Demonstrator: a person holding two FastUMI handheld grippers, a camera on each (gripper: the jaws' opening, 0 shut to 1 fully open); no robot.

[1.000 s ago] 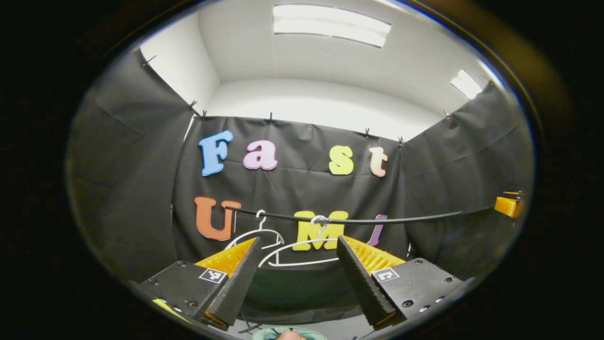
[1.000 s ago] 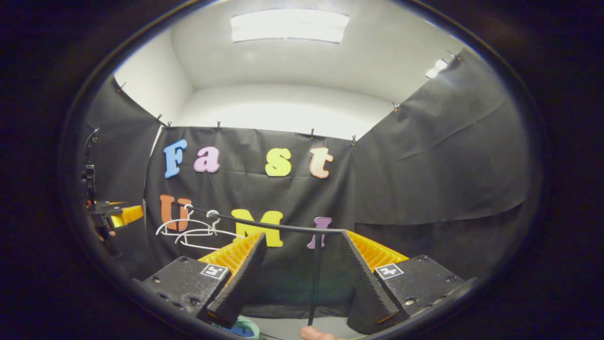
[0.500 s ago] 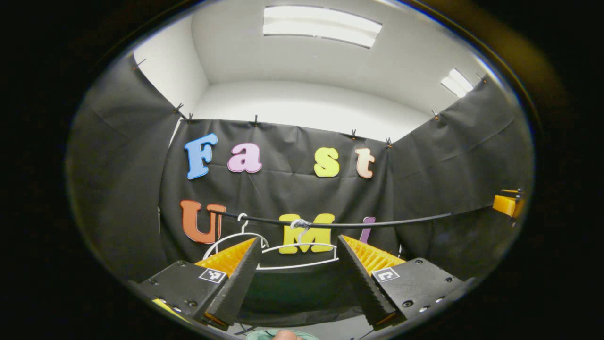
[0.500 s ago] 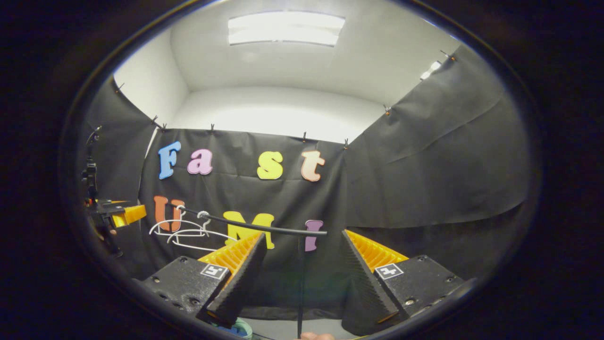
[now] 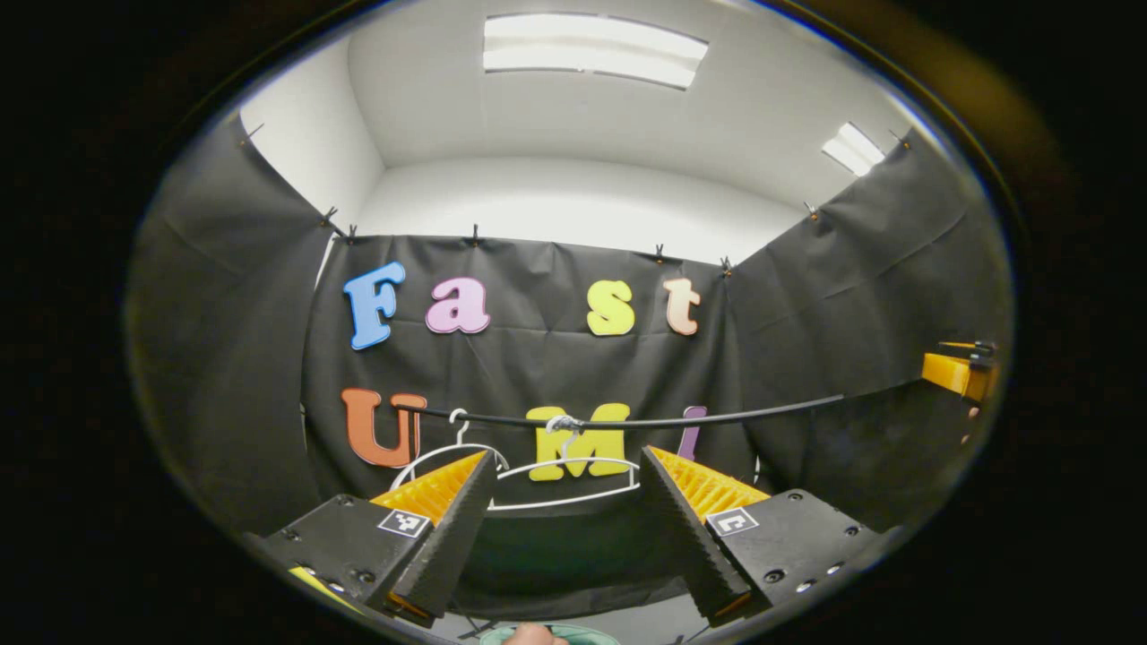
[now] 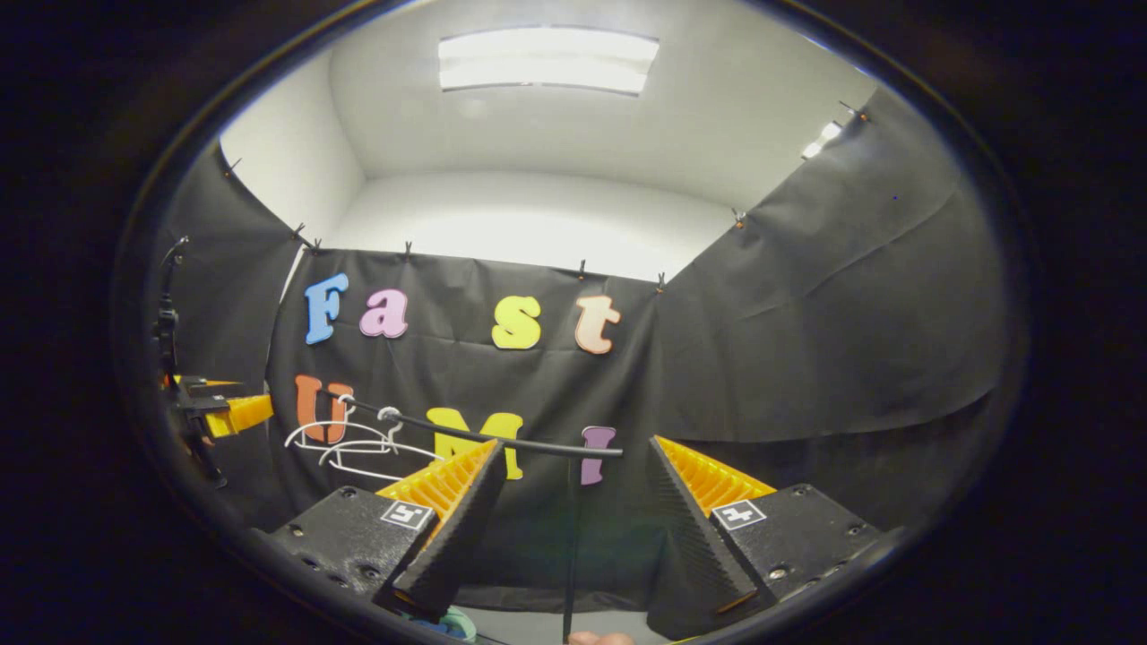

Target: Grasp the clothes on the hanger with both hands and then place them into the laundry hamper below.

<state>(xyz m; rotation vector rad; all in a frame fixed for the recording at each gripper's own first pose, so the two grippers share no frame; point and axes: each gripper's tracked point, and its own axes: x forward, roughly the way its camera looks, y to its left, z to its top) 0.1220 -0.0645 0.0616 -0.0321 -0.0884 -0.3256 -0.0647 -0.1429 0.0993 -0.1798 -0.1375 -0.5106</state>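
- Laundry hamper, pale green round rim (image 5: 573, 635): sliver at the left gripper view's bottom edge; contents cannot be told.
- Black horizontal rail (image 5: 717, 418): two bare white wire hangers (image 5: 573, 479) hang from it.
- Left gripper (image 5: 564, 528): jaws apart, empty.
- Right gripper (image 6: 573, 528): jaws apart, empty.

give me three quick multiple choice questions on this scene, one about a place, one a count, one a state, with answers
1. Where do the white hangers hang?
A. on a black rail
B. on a ceiling lamp
C. on a door handle

2. How many white hangers are on the rail?
A. two
B. five
C. none

3. How do the left gripper fingers stand?
A. spread apart, holding nothing
C. pressed on a hanger
B. closed flat together

Answers:
1. A, their hooks loop over the black rail in the left gripper view.
2. A, two hooks and two white frames show side by side.
3. A, a wide gap shows between the fingers, with nothing in it.
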